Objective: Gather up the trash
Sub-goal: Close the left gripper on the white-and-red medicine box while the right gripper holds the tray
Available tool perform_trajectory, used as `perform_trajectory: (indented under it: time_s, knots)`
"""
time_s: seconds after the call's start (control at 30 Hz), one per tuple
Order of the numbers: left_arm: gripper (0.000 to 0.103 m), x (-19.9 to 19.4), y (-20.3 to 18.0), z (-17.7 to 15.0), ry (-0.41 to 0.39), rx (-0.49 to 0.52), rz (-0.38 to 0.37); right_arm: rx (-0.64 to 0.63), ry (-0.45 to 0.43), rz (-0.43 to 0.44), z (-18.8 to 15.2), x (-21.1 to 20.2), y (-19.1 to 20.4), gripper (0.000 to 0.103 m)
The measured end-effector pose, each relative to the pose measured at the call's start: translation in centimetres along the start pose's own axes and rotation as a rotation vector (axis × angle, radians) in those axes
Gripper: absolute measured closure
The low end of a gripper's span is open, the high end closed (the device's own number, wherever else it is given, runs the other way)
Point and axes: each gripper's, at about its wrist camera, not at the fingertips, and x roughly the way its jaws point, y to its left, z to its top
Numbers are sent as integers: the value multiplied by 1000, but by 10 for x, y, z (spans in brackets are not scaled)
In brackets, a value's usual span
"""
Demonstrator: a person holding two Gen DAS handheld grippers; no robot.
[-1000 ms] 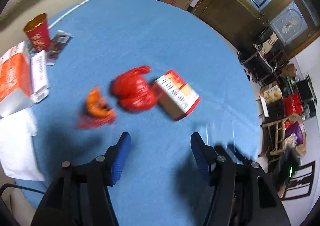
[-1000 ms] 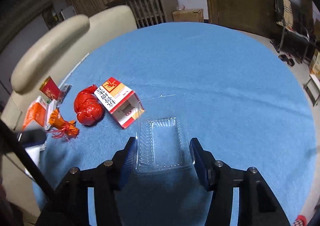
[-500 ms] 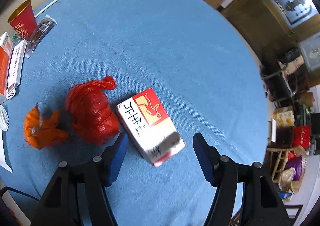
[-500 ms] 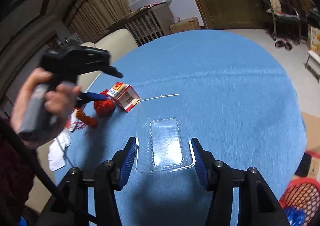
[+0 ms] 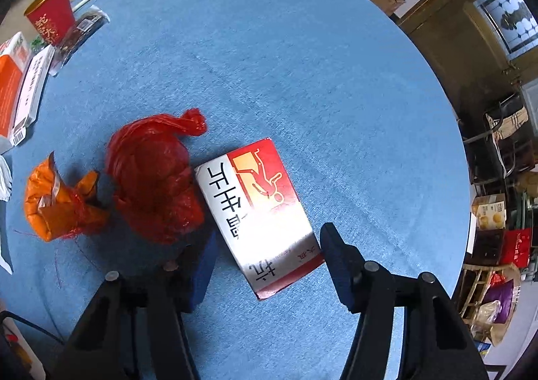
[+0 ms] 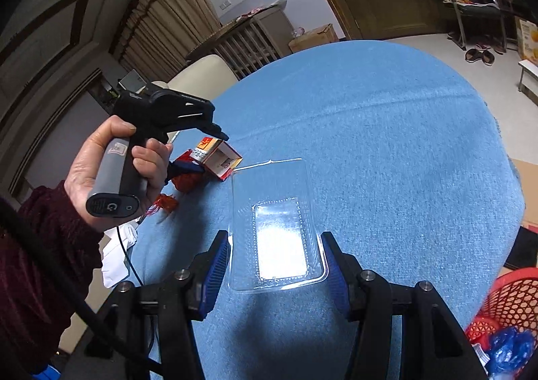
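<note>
Left wrist view: the left tool (image 5: 265,252) points steeply down at the blue desk (image 5: 302,77), its jaws closing with the red and white carton (image 5: 259,208) between them. The right finger's tip sits just beside the carton's near corner; the left finger stands a little apart from its other edge, so there is no grip on it. Just left of the carton, and touching it, lies a knotted red plastic bag (image 5: 154,185), its near side close to the left finger. Further left is a crumpled orange wrapper (image 5: 57,202). Far ahead to the left stands a red paper cup (image 5: 52,20).

Right wrist view: the right tool (image 6: 275,265) has its jaws closed on a clear plastic tray (image 6: 279,232), one blue pad against each long side. Ahead to the left, a hand (image 6: 114,165) holds the left tool over the carton (image 6: 218,158). At the near right a red basket (image 6: 507,309) shows.
</note>
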Motion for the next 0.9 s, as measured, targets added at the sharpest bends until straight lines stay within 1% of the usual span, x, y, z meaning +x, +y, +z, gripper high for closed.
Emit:
perform_trajectory:
  time_s: [0.1,0.27,0.57,0.7,0.73,0.77,0.8,0.9]
  knots:
    - [43,-3,0,-9,4,32,7,12,-12,-3,-1,-4,0,46]
    - [43,-10,10,-37,27,102,-3,13,-35,-26,2,-13,4,46]
    - [44,-44,27,-98,29,327,-40,16,-67,-66,2,-28,17,46]
    - [45,-66,39,-124,6,416,-61,2,-71,-74,1,-32,29,46]
    - [47,-72,43,-127,-4,437,-64,-5,-72,-77,1,-33,33,46]
    - [63,-77,49,-135,-17,460,-67,-12,-73,-80,-1,-34,37,46]
    - [73,-83,53,-142,-26,492,-70,-22,-73,-82,-1,-35,42,46]
    - [73,-95,66,-153,-83,556,-60,-47,-78,-90,0,-37,52,46]
